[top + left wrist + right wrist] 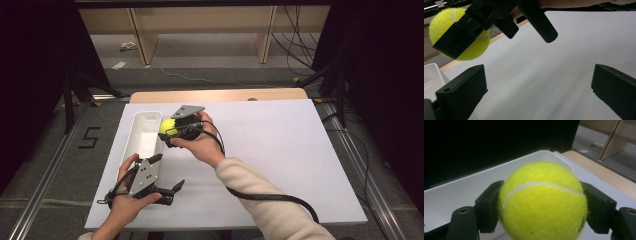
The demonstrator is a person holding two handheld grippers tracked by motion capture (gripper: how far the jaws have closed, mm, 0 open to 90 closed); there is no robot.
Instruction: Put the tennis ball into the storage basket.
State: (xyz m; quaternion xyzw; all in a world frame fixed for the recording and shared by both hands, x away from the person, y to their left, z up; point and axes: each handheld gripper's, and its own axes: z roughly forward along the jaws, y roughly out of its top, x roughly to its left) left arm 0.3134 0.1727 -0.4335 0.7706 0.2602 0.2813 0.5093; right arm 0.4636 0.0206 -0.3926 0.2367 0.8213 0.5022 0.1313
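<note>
High view: person's right hand (200,141) holds the right hand-held gripper (169,131), clamped on a yellow tennis ball (167,125), at the right rim of a long white tray (145,131). The tray lies on the left part of the white surface (280,150). Ball looks lifted, just at or above the tray's rim; cannot tell if it touches. Left hand (125,197) holds the left hand-held gripper (167,172) near the front edge of the surface, just beside the tray's near end, jaws spread wide, nothing between them.

Right gripper view adds detail: both black jaws press the ball's (544,202) sides, white seam curving across the front, tray's (474,185) inside wall behind and below. Wooden edge of the surface at right.

Left gripper view: own jaws far apart over bare white surface (549,82), empty. Up top-left the right hand-held gripper (466,32) shows from below with the ball (474,47) pinched in it, clear of the surface. A corner of the tray (432,75) sits at left.
</note>
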